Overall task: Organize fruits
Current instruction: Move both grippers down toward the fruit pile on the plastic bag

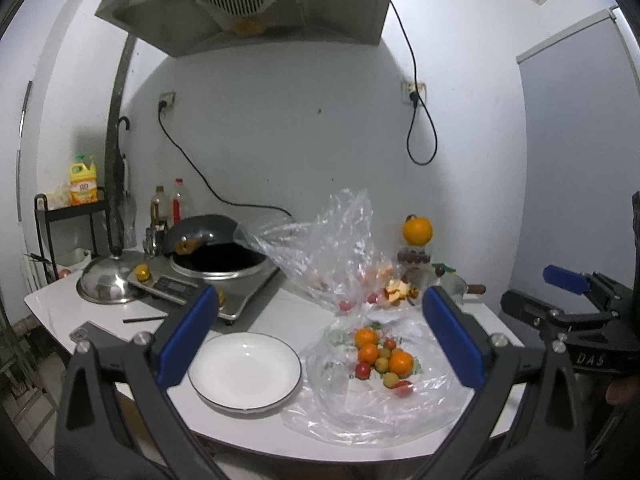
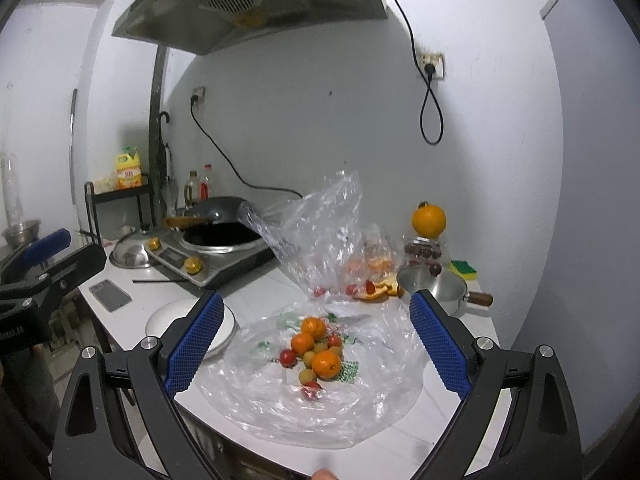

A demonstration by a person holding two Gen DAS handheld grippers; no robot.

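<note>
A pile of small oranges [image 1: 401, 362] [image 2: 326, 364], red cherry tomatoes [image 1: 363, 369] [image 2: 287, 357] and yellow-green small fruits [image 2: 309, 358] lies on a flattened clear plastic bag [image 1: 368, 404] [image 2: 280, 392] on the white counter. An empty white plate [image 1: 244, 372] [image 2: 160, 318] sits left of the pile. My left gripper [image 1: 320, 340] is open and empty, held above the plate and the fruit. My right gripper [image 2: 316, 344] is open and empty, above the fruit pile; it also shows in the left wrist view [image 1: 568, 284].
A second, crumpled bag [image 1: 332, 248] [image 2: 320, 232] with more fruit and orange peel [image 2: 378, 292] stands behind the pile. A small pot [image 2: 434, 284], a large orange [image 1: 417, 230] [image 2: 429, 219], a wok [image 1: 218, 256] on a cooker, a lid [image 1: 106, 280] and a phone [image 2: 110, 295] surround them.
</note>
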